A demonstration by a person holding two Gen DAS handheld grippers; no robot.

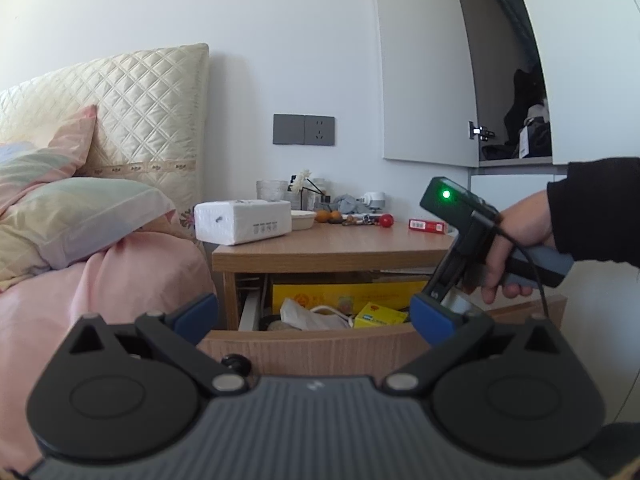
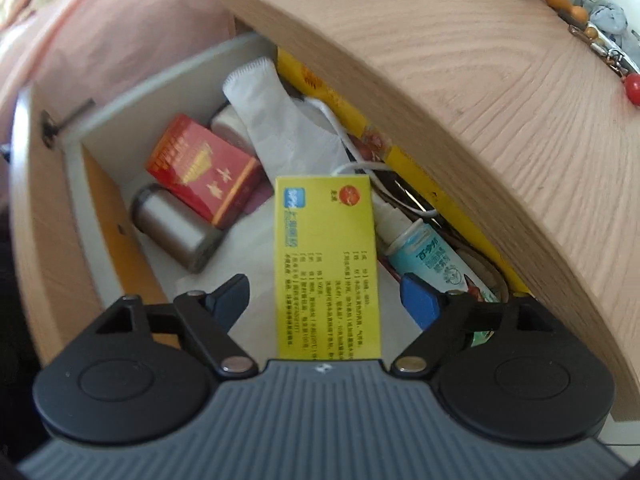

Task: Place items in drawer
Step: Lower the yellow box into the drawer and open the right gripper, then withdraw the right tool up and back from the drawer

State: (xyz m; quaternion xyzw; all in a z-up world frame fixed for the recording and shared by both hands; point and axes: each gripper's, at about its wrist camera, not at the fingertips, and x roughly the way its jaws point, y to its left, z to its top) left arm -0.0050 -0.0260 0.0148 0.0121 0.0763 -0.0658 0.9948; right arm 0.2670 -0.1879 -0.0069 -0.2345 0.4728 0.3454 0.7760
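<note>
White wall (image 1: 280, 40), quilted headboard (image 1: 152, 112), pink bed (image 1: 100, 280), wooden nightstand (image 1: 332, 246).

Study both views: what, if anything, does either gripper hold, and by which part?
Nothing. The right gripper has open jaws either side of the yellow box, not touching it. The left gripper is open and empty.

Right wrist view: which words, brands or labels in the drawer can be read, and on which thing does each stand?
"百多邦", probably: on the pale blue bottle.
Gold characters on the red box: too blurred to read.
Small print and logos on the yellow box: too blurred to read.
</note>
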